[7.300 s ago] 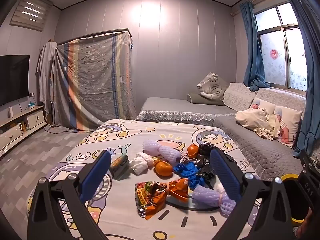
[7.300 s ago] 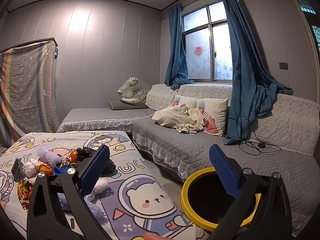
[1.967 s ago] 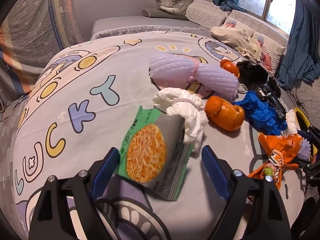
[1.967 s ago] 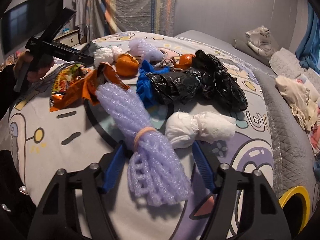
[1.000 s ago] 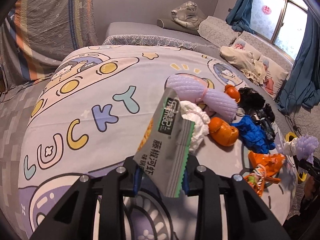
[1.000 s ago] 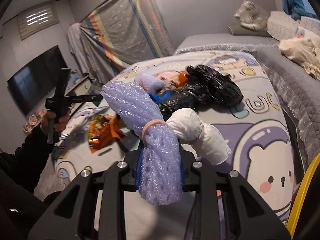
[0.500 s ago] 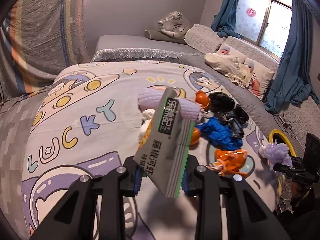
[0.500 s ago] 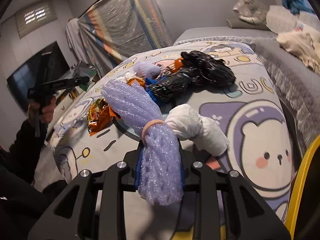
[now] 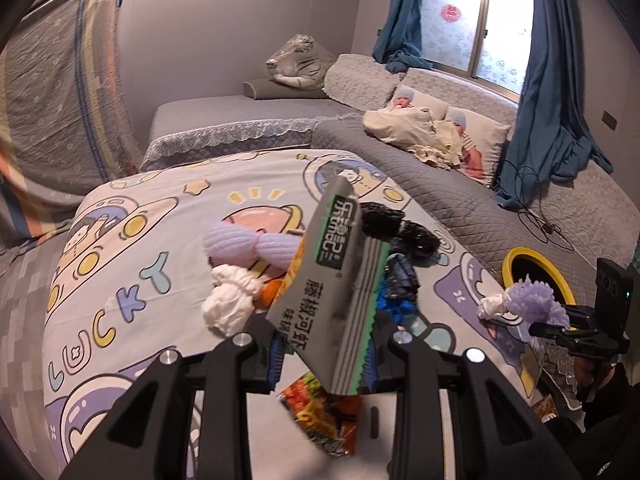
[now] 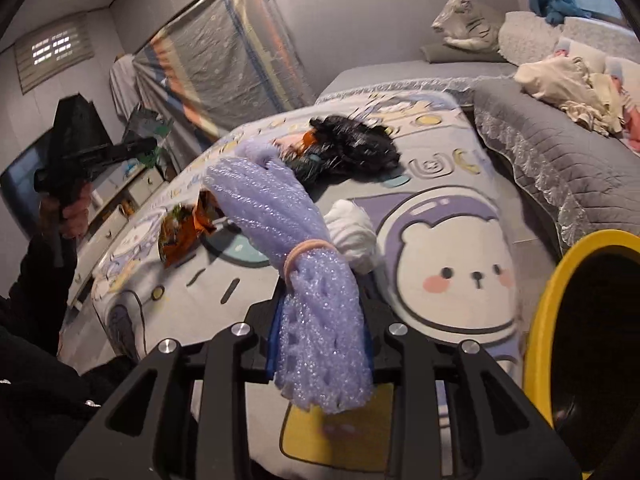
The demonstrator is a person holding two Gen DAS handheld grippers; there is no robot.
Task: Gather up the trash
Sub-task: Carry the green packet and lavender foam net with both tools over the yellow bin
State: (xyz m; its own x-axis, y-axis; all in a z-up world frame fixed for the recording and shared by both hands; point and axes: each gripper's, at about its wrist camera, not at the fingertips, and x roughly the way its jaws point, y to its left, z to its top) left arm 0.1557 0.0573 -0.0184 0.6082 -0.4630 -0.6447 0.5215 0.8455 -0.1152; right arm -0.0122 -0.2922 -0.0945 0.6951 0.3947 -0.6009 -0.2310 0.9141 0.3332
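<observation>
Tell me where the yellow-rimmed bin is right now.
The yellow-rimmed bin stands at the right edge of the right wrist view, beside the cartoon bedsheet, just right of the held purple foam net.

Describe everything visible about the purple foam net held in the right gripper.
The purple foam net is soft, glittery mesh sleeving, bunched and cinched mid-length by a pinkish elastic band. The right gripper has its jaws clamped on the lower half; the upper half leans up and left. It hangs lifted above the cartoon bedspread, near the yellow-rimmed bin. A white wad sits directly behind it; contact is unclear.

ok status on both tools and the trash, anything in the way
Left tool shut on grey snack packet. Right tool shut on purple foam net. Yellow-rimmed bin just right of it, mouth unobstructed.
</observation>
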